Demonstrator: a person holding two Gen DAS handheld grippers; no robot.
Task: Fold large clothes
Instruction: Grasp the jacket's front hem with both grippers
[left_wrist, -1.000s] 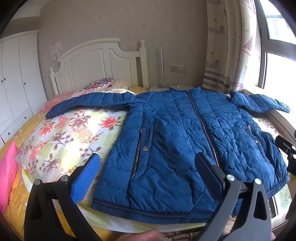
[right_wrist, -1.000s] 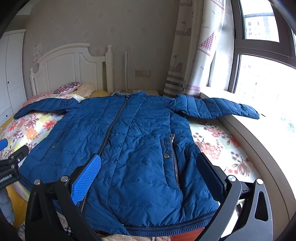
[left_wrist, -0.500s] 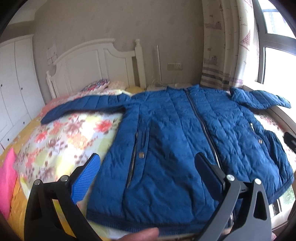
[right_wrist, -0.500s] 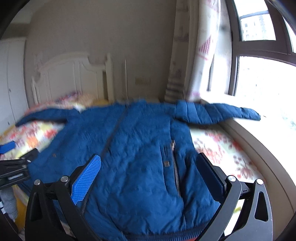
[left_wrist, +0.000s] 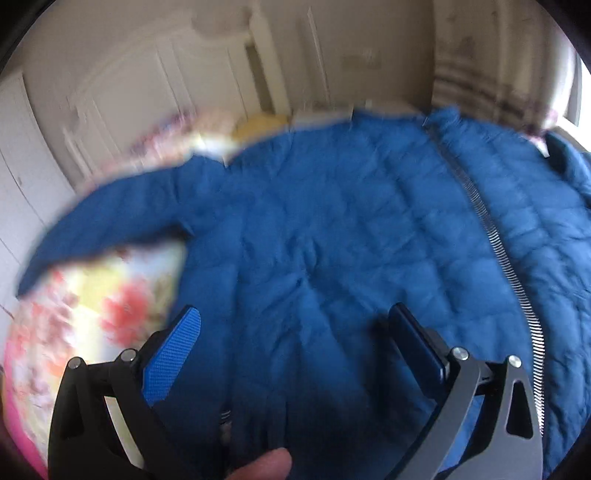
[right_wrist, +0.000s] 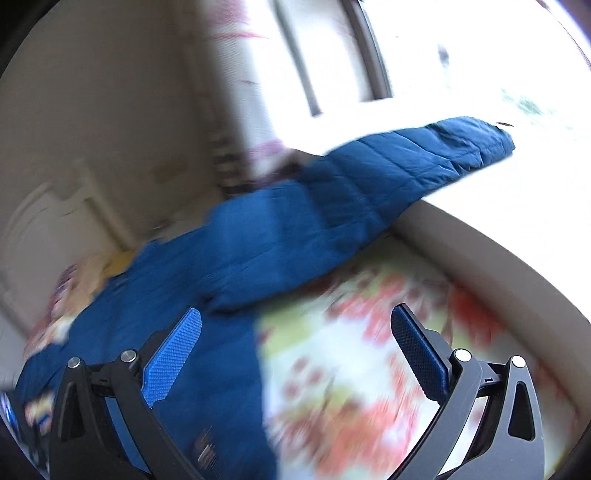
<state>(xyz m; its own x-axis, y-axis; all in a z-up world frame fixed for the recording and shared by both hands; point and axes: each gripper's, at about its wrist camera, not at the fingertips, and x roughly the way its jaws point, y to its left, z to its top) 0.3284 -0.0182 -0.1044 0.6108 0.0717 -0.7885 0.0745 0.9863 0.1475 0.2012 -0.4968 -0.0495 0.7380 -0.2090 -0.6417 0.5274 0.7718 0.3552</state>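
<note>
Both views nearer floral bedspread (right_wrist: 369, 369)

A floral bedspread (right_wrist: 369, 369), white headboard (left_wrist: 166, 85) and windowsill (right_wrist: 498, 236).

Daylight floods in from the window (right_wrist: 461, 44) at far right, blown out to white. Both views are heavily motion-blurred, with fisheye bending at the edges.
</note>
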